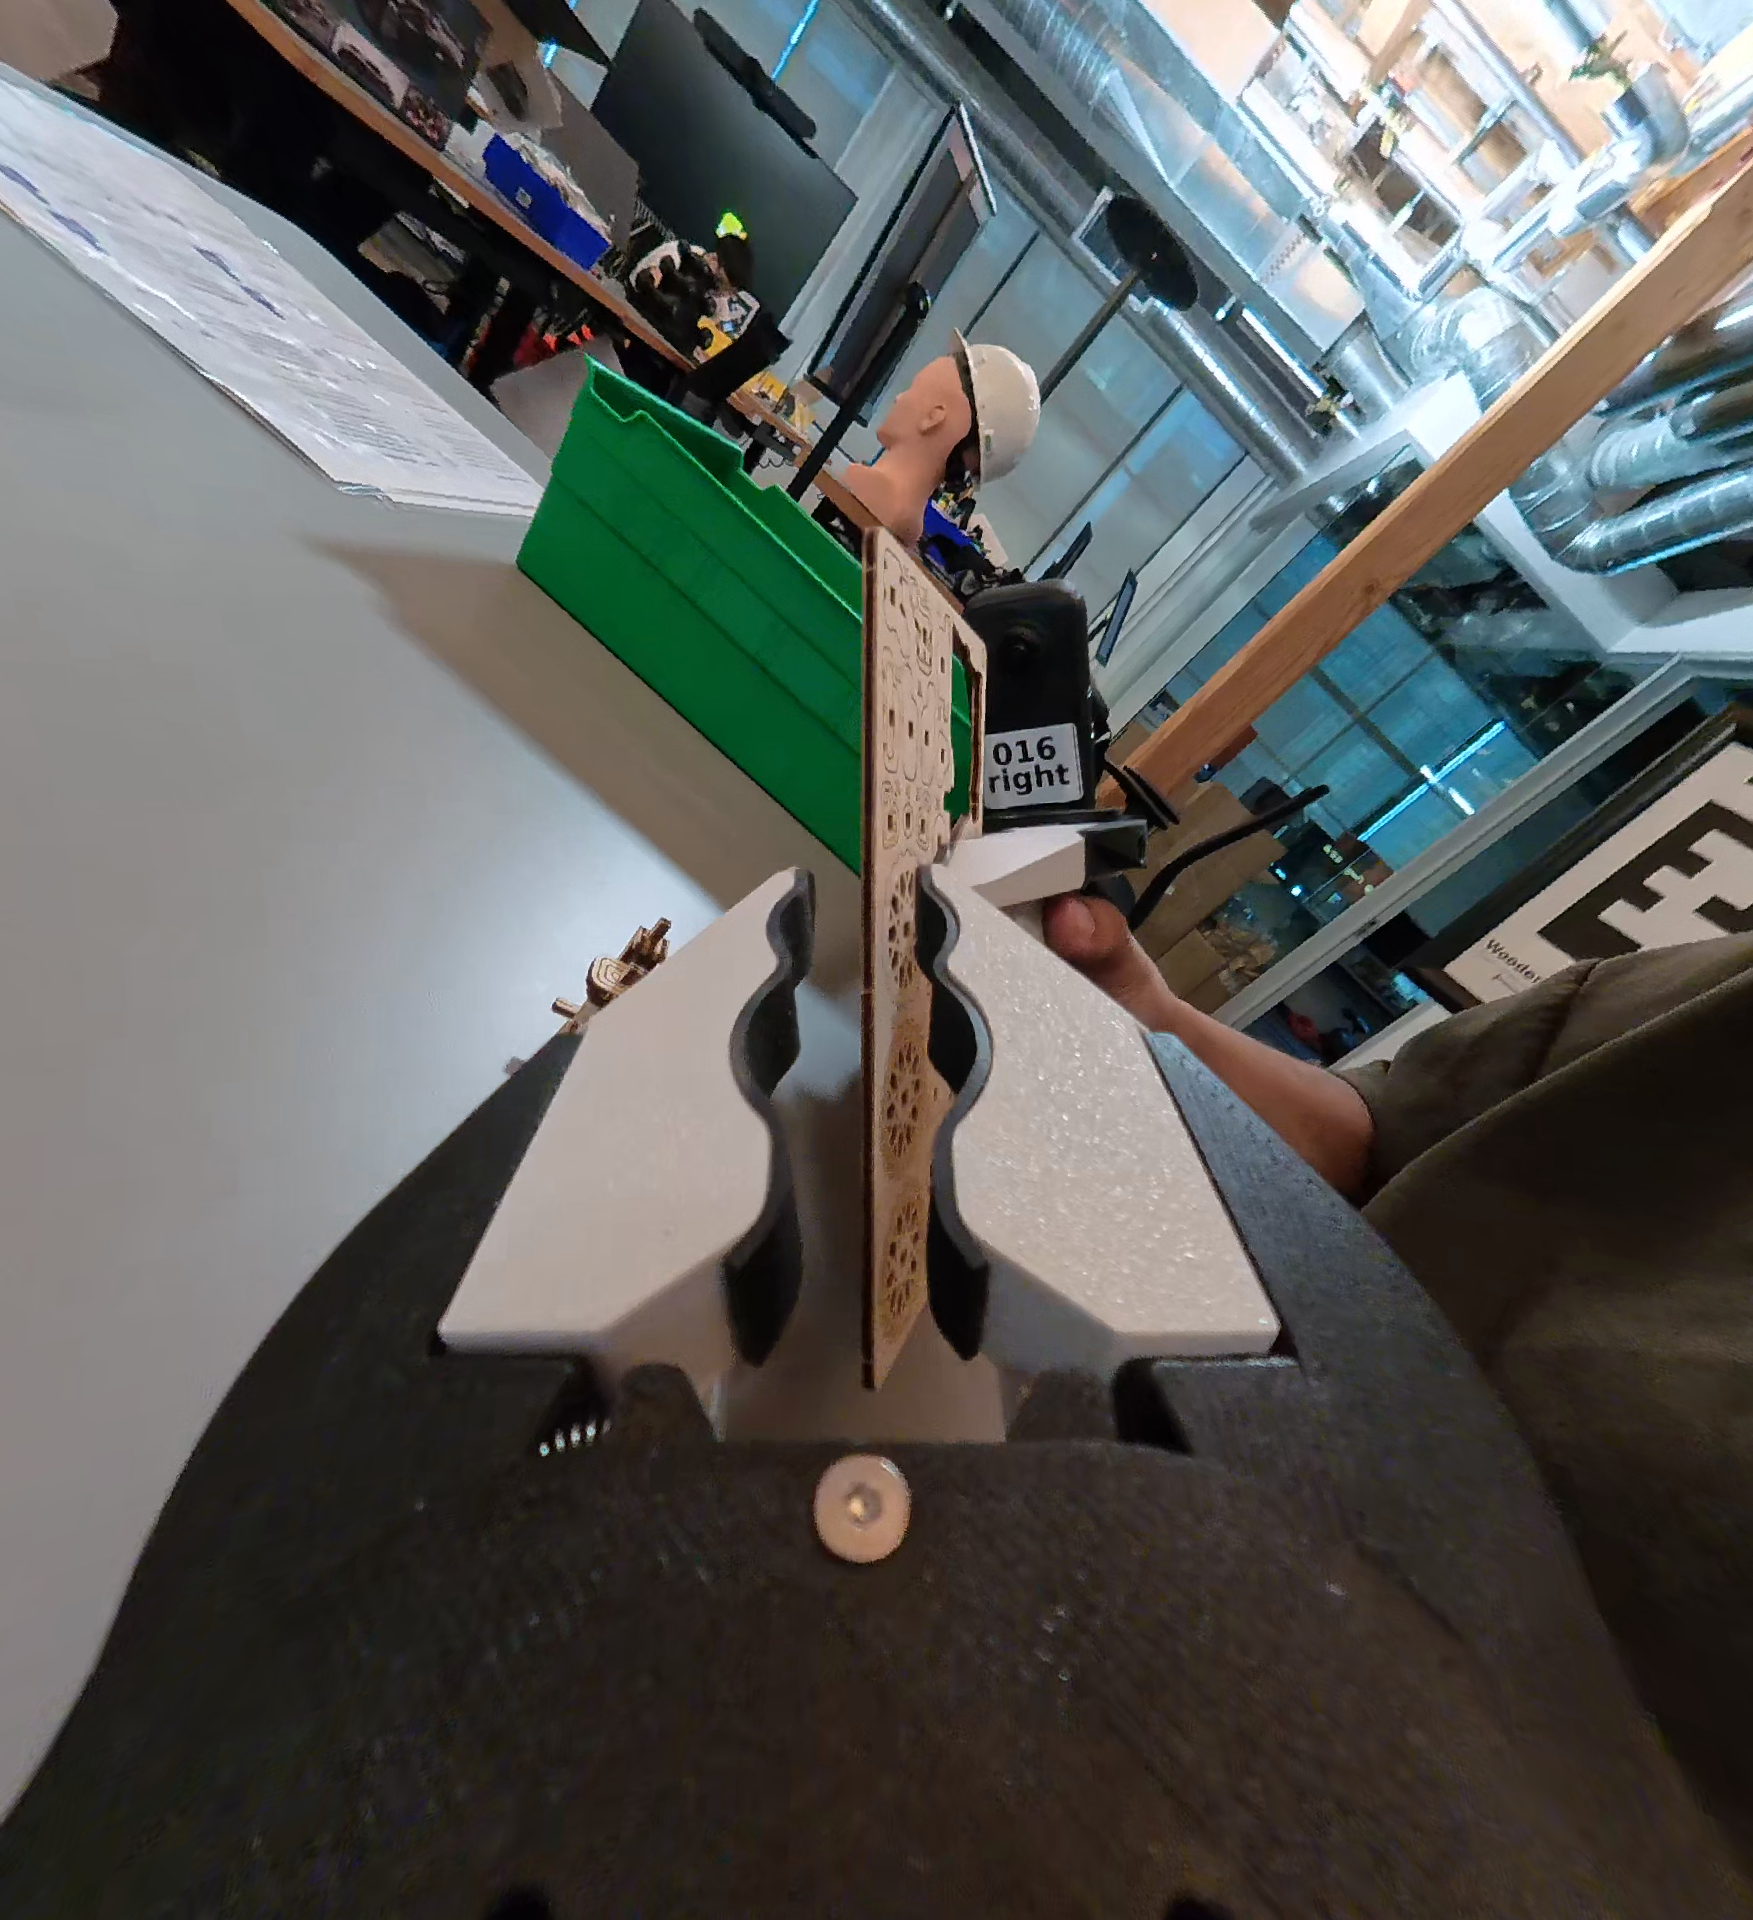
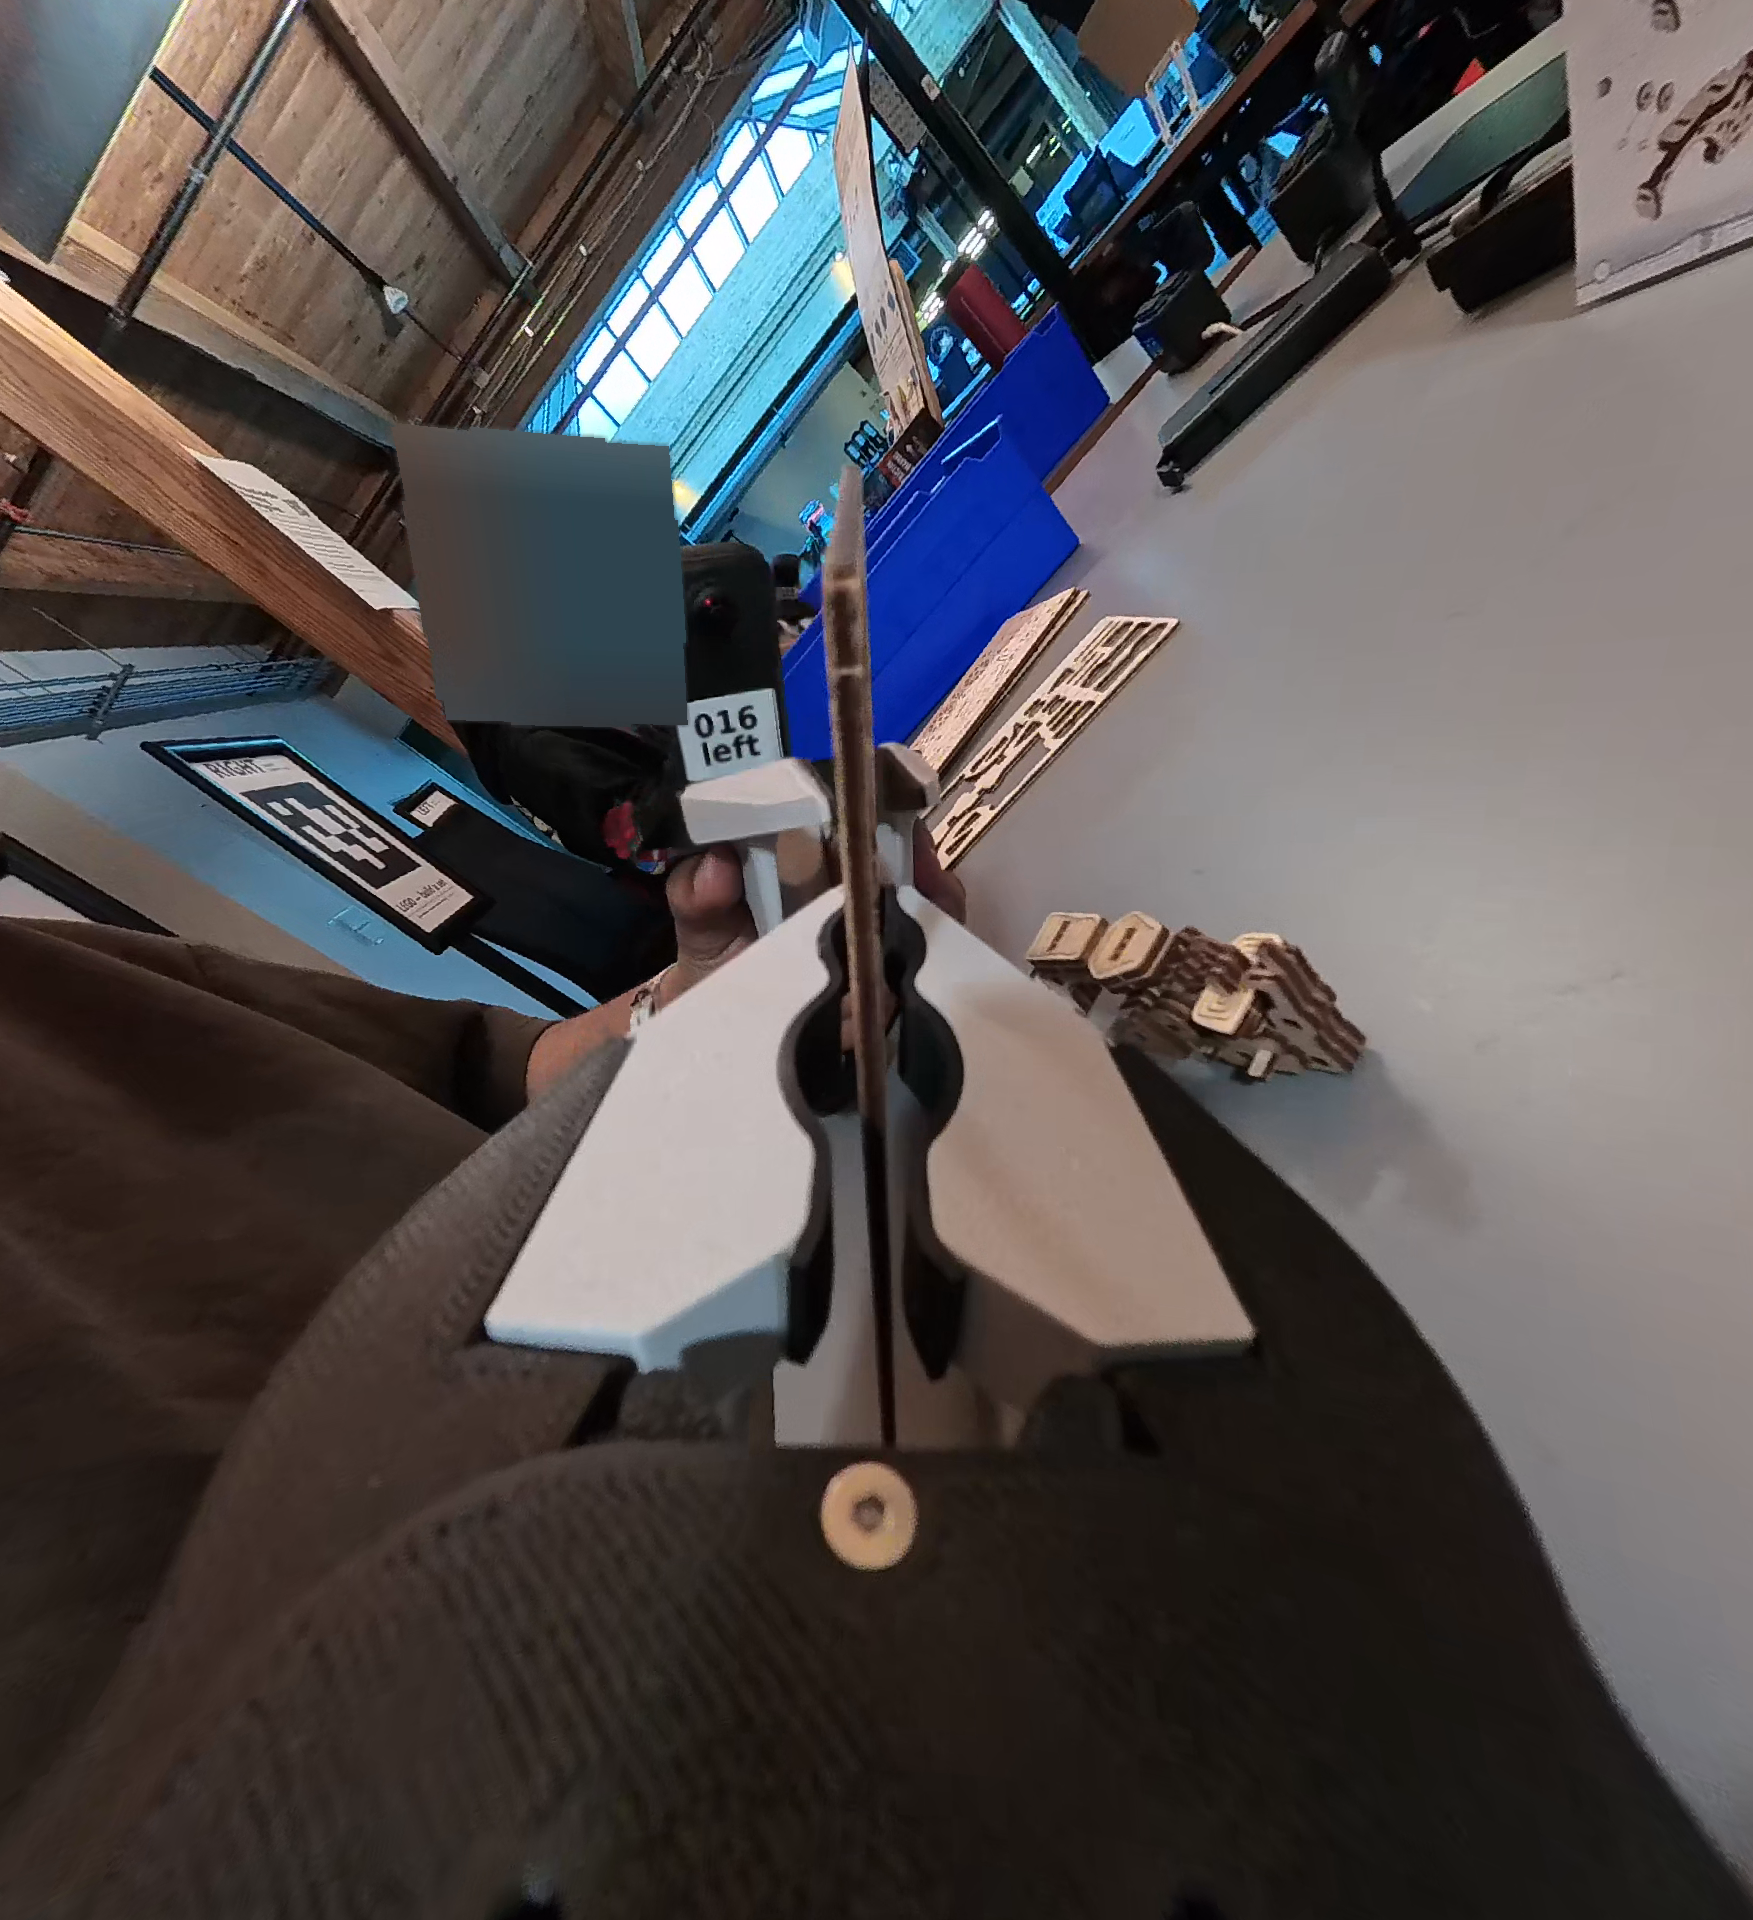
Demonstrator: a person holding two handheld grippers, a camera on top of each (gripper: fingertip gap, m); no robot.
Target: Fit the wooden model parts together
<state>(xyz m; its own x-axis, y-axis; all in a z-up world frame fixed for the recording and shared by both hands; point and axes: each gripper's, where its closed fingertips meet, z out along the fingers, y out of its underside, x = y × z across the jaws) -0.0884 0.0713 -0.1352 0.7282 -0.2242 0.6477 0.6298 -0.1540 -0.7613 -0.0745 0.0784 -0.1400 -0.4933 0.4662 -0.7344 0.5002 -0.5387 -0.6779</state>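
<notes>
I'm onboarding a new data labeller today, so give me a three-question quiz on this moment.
1. True or false: the wooden sheet lies flat on the table.
2. The bin in the left wrist view is: A red, B green, C yellow?
3. What stands on the table to the right of the right gripper in its own view?

Key
1. False: it is held up on edge, between the fingers of both the left gripper and the right gripper.
2. B.
3. A partly built wooden model.
</notes>
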